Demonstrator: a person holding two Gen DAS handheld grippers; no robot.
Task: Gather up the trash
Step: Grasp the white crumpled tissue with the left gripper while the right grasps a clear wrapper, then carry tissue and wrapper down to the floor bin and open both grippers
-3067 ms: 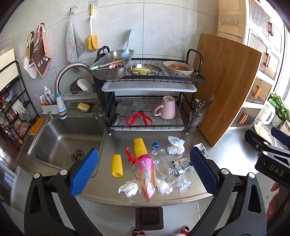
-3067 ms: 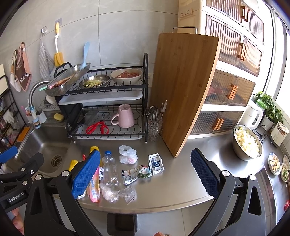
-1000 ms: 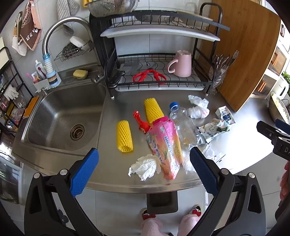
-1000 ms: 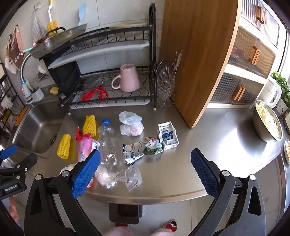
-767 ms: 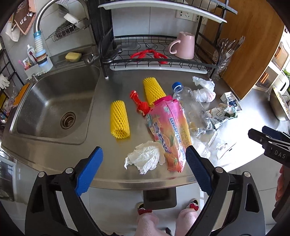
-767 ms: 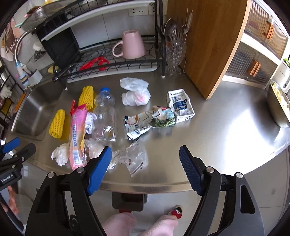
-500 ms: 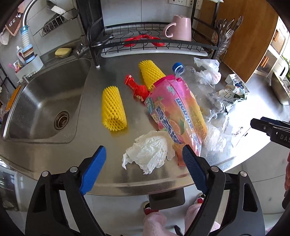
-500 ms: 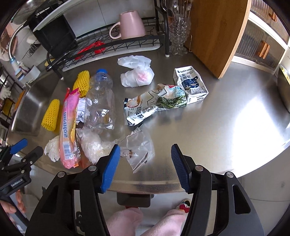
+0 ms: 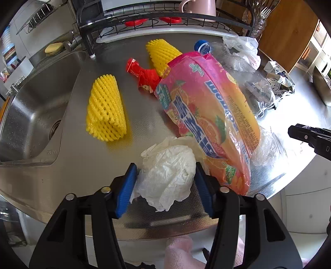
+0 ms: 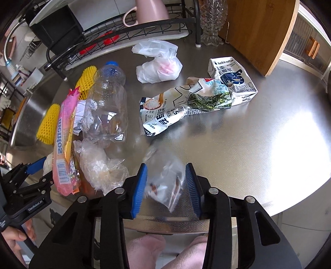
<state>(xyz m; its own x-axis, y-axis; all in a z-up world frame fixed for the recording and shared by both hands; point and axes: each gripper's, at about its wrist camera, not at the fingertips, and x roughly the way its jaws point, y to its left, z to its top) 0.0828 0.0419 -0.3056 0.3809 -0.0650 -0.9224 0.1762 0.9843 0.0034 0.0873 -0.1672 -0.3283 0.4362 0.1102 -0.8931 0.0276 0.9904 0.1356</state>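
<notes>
Trash lies on the steel counter [image 9: 99, 157]. My left gripper [image 9: 165, 186] has its blue pads on both sides of a crumpled white tissue [image 9: 167, 175], closing on it. A pink candy bag [image 9: 209, 115] lies just right of it, with a red wrapper [image 9: 144, 76] and two yellow foam nets [image 9: 105, 107] beyond. My right gripper [image 10: 166, 186] has its pads around a small clear plastic wrapper [image 10: 165, 182], with small gaps at the pads. A crushed clear bottle [image 10: 105, 103], a snack packet [image 10: 182, 103], a coffee carton [image 10: 231, 78] and a white plastic bag [image 10: 159, 66] lie farther back.
The sink [image 9: 26, 115] is on the left. A black dish rack [image 9: 161, 22] with a pink mug [image 10: 149, 12] stands at the back. A wooden cutting board [image 10: 258, 31] leans at the back right. The counter's front edge runs just under both grippers.
Both grippers have dropped down to the counter's front edge and narrowed their jaws, the left around the white tissue, the right around the clear wrapper.
</notes>
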